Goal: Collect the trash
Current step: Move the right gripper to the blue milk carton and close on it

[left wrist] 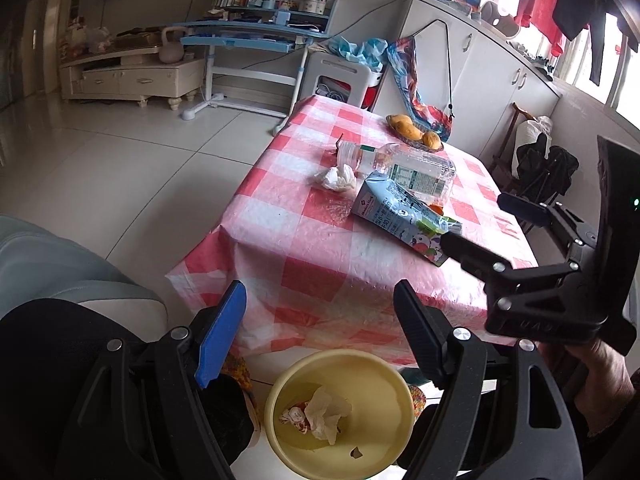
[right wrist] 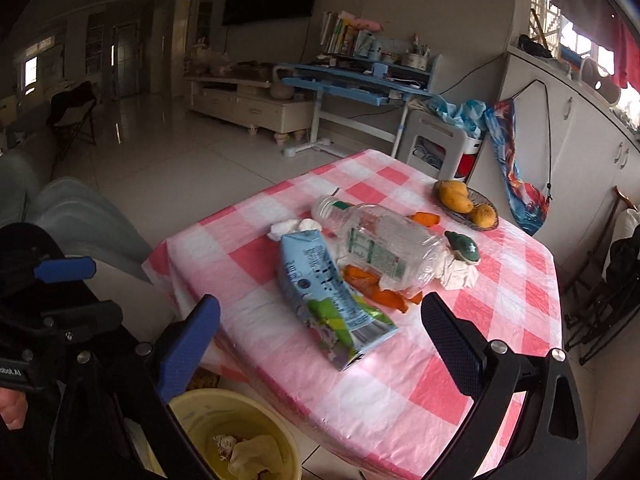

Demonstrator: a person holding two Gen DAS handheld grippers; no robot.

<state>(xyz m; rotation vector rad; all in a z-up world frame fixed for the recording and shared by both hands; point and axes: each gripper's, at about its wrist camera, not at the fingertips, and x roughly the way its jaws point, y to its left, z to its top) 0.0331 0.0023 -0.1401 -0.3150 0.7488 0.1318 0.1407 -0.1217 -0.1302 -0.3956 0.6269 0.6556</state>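
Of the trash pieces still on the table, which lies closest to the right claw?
The blue milk carton, lying flat with its crushed end toward the right claw. The clear plastic bottle and crumpled tissues lie farther back.

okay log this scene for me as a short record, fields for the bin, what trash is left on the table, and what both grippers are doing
bin: yellow bin on the floor at the table's near edge, crumpled paper inside
table: pink checked cloth
trash on table: carton lying flat, clear bottle on its side, tissue, orange peels
not trash: dish of mangoes at far side
left gripper: open, empty, above the bin
right gripper: open, empty, near the carton's end
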